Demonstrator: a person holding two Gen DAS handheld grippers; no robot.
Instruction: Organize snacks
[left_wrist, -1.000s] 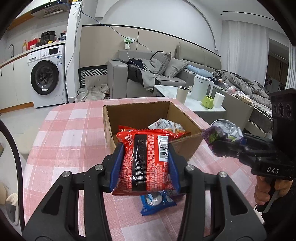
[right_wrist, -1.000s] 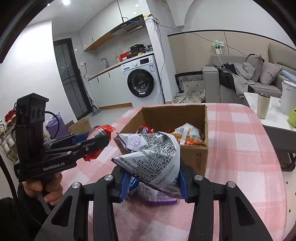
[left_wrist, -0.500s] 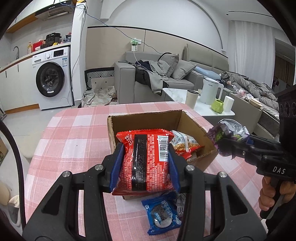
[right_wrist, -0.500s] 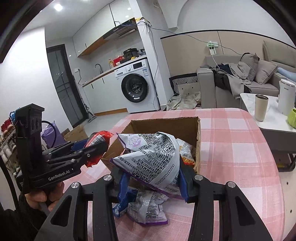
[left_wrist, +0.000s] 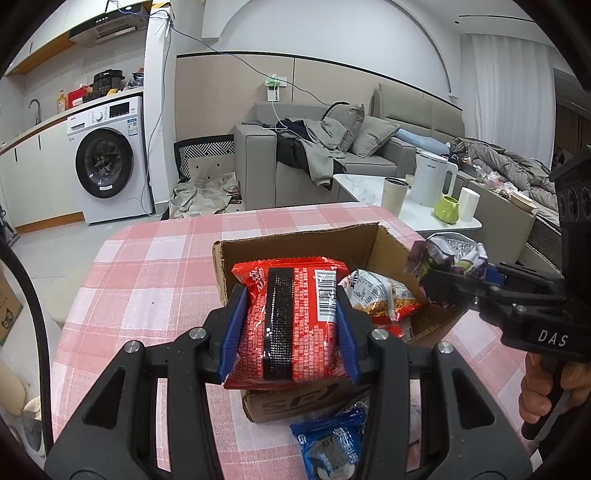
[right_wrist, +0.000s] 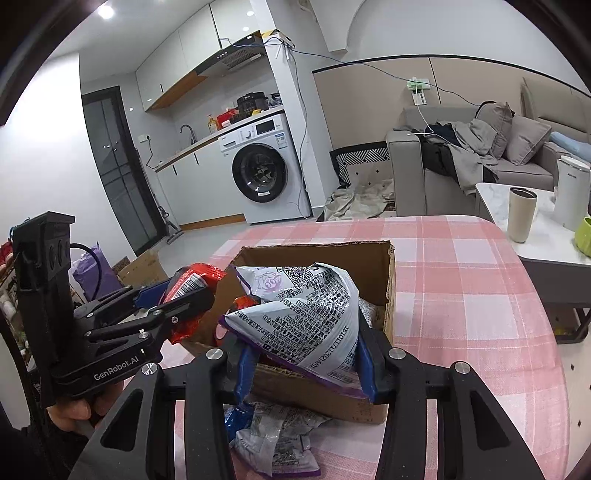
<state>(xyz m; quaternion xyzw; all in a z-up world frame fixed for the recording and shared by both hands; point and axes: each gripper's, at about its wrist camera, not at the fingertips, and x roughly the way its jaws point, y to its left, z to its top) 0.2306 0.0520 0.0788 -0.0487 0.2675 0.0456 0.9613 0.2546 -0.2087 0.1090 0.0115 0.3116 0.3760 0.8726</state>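
Two packets in play, both over the cardboard box (left_wrist: 295, 243). I've got my left gripper (left_wrist: 288, 328) clamped on the red noodle packet (left_wrist: 288, 317): light, crinkly, likely brittle inside, so I pinch its side edges. Right gripper (right_wrist: 306, 354), at three o'clock, squeezes a white-and-purple snack bag (right_wrist: 303, 314), puffy and slippery. More packets lie at six o'clock.

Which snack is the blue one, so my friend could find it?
Find the pink checked table, then the cardboard box on it. The blue packet lies flat on the cloth just outside the box's near wall, beside a crumpled silver-and-purple wrapper. It alone is blue.
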